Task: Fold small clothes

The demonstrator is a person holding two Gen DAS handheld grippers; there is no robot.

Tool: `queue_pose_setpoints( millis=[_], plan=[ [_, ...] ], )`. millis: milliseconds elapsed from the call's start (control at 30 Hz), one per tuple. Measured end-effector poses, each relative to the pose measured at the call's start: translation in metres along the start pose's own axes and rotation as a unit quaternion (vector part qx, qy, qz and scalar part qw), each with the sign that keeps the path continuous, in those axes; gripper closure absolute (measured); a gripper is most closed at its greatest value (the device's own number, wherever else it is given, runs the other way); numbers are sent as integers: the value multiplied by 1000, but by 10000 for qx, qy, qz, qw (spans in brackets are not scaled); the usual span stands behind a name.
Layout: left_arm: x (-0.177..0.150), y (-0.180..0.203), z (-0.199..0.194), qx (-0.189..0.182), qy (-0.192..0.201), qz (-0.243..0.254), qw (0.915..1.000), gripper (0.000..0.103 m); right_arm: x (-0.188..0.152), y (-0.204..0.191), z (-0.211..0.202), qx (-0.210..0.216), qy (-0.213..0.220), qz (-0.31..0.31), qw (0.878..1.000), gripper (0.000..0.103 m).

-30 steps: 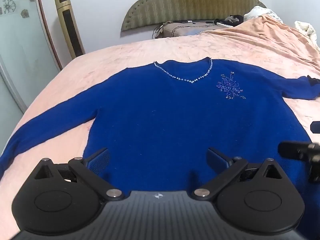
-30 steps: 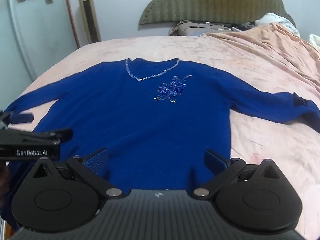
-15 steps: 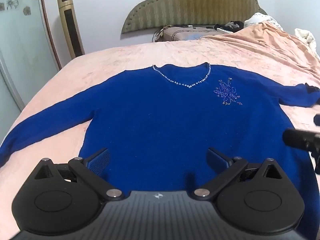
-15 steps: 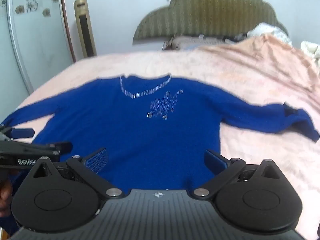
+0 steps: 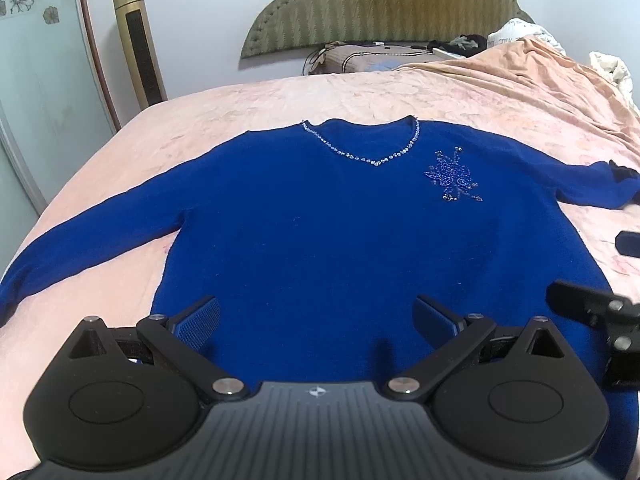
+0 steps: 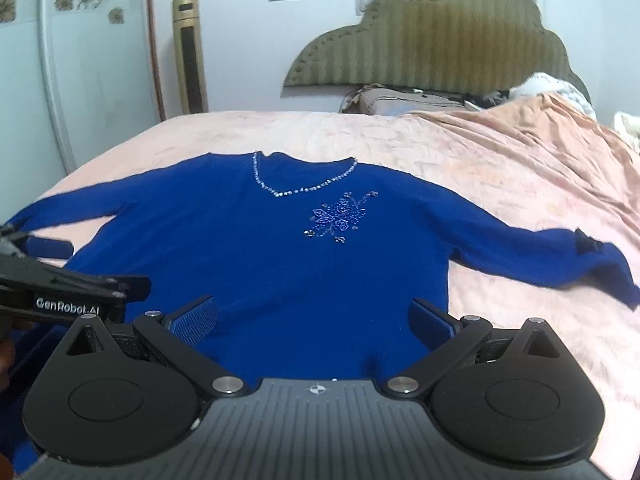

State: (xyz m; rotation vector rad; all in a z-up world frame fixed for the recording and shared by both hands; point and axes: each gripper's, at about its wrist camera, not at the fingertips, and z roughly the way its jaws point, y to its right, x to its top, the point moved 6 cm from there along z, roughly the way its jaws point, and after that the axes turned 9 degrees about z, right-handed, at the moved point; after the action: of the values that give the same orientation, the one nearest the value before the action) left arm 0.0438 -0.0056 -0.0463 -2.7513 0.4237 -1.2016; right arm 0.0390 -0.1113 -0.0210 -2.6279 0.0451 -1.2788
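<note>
Both the left gripper (image 5: 316,320) and right gripper (image 6: 312,318) hang spread wide, grasping nothing, with the flat blue sweater (image 5: 340,240) ahead of them

Only readable text I can spot is "GenRobot.AI" in white letters on the side of the black left gripper (image 6: 72,276), seen from the right wrist view. Nothing else around here has lettering you can actually make out.
</note>
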Motion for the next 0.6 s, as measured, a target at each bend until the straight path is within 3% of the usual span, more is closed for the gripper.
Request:
queue_pose_setpoints(
  millis=[600],
  plan=[
    [-3, -3, 7, 308, -142, 24, 9994, 0, -5, 0, -1, 62, -128, 37, 9999, 0]
  ],
)
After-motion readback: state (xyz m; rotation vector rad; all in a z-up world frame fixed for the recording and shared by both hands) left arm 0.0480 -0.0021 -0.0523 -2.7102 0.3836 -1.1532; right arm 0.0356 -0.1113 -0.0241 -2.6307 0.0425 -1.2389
